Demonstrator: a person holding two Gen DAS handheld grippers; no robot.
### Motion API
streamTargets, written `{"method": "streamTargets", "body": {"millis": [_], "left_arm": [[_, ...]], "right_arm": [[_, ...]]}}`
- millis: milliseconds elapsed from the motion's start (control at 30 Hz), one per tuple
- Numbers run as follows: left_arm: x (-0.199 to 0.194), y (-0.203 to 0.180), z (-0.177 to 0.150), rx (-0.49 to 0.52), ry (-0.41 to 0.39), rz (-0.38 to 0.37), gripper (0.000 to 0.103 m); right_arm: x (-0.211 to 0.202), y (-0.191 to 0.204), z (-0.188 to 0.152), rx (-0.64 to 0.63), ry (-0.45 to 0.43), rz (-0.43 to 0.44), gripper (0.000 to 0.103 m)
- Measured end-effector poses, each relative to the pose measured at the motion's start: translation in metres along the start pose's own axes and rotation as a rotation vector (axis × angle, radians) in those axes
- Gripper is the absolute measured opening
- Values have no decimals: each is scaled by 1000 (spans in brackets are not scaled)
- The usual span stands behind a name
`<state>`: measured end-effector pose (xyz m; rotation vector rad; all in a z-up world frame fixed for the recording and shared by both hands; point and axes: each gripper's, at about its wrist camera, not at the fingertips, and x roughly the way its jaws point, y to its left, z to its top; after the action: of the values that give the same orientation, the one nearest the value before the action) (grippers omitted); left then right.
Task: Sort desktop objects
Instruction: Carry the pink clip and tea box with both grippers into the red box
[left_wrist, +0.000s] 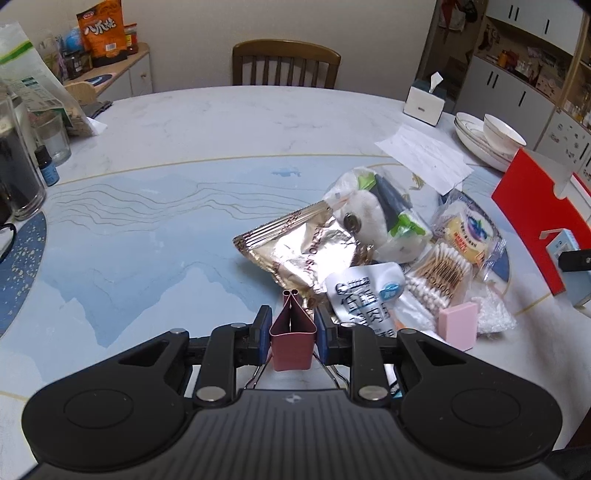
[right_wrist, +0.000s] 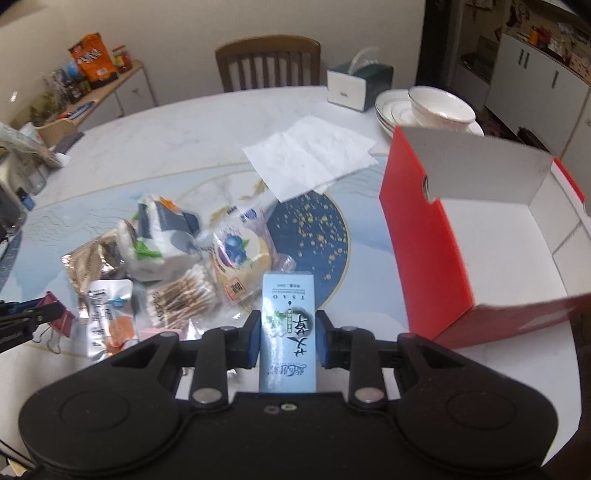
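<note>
Box, red, stands open and white inside; beside it our right gripper clamps a blue carton, our left gripper pinches a binder clip.

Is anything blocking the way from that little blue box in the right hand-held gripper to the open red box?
Nothing visible does. The right hand-held gripper holds the blue carton just left of the red box; only bare table lies between, though the carton must clear the box's wall.
</note>
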<state>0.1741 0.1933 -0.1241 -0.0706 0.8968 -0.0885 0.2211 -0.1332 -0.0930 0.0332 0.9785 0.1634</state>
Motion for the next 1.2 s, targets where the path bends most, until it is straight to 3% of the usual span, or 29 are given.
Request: {"method": "streamTargets", "body": {"millis": [567,1200], "left_arm": [[-42,-108,43,-3,-87,-25,23],[-28,-252,99,163,-136,-151,23]], "right_arm": [[-44,-94,47,-39,-84,85,28],[-29,-208,59,-26,-99,18,28]]}}
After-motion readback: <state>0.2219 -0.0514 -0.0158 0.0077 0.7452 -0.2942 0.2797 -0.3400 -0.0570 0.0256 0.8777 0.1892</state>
